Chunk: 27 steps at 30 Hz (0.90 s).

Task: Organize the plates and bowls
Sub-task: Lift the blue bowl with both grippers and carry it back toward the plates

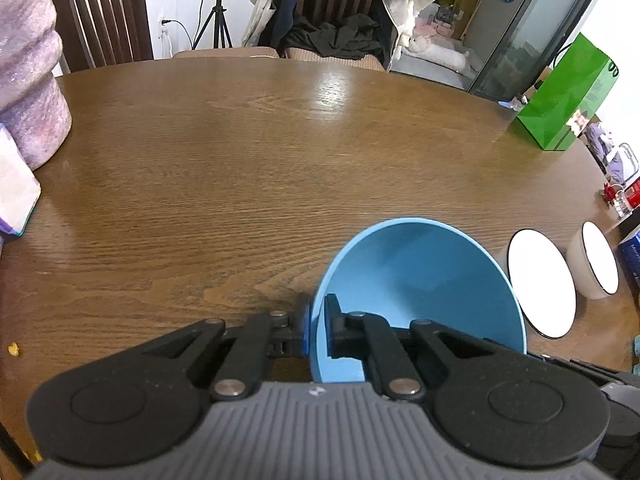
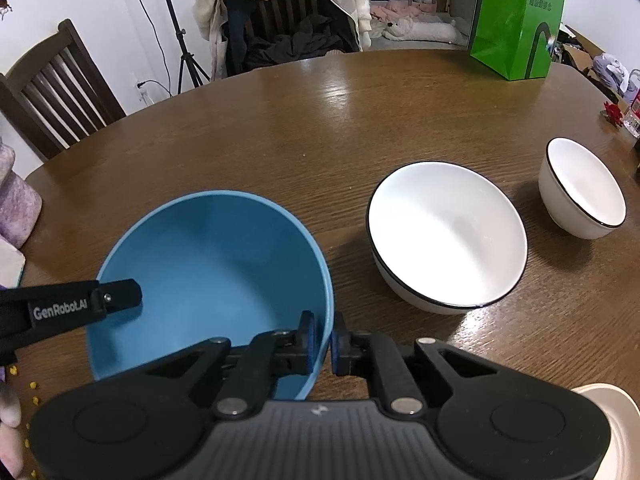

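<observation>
Both clamping the blue bowl (image 2: 212,264) by opposite rims, left gripper (image 1: 316,330) and right gripper (image 2: 323,338), over a round wooden table (image 1: 240,160) bearing two white bowls (image 2: 446,236) beside it, a green bag (image 2: 516,20) behind, chairs (image 2: 56,88) standing beyond.

Both wrist views look steeply down, sharing the blue bowl (image 1: 420,280).

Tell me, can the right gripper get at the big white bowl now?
Probably not yet. The right gripper is shut on the blue bowl rim, as is the left gripper. The big white bowl stands apart beside it, unobstructed.
</observation>
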### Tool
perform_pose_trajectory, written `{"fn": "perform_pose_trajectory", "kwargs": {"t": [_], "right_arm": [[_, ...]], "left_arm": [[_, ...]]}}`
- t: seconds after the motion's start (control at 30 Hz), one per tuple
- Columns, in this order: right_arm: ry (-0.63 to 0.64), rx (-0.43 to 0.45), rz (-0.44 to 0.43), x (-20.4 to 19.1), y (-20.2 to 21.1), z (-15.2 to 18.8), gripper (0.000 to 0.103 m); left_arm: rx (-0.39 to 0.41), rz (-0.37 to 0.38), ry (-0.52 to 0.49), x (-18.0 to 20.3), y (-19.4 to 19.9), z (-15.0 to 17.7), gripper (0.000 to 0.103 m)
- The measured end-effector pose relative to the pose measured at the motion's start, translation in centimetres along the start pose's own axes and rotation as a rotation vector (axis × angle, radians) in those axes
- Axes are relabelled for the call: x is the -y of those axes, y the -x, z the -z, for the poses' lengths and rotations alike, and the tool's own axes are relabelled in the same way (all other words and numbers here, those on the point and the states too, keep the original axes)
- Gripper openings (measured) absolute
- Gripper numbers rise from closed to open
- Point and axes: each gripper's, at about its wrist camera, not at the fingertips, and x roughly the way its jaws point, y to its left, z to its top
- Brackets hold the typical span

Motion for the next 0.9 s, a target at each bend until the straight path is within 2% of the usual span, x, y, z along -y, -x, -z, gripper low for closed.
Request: {"fn": "perform_pose_trajectory", "kwargs": {"t": [0.4, 0.9], "right_arm": [[0.019, 0.032, -0.03, 0.5, 3.3, 1.1, 0.007], [0.081, 0.057, -0.084, 0.6, 7.6, 4.5, 0.007]], "left_arm": [[0.035, -0.013, 0.012, 0.4, 3.8, 2.2, 0.008], [0.083, -0.059, 0.05, 0.6, 9.1, 6.9, 0.008]]}}
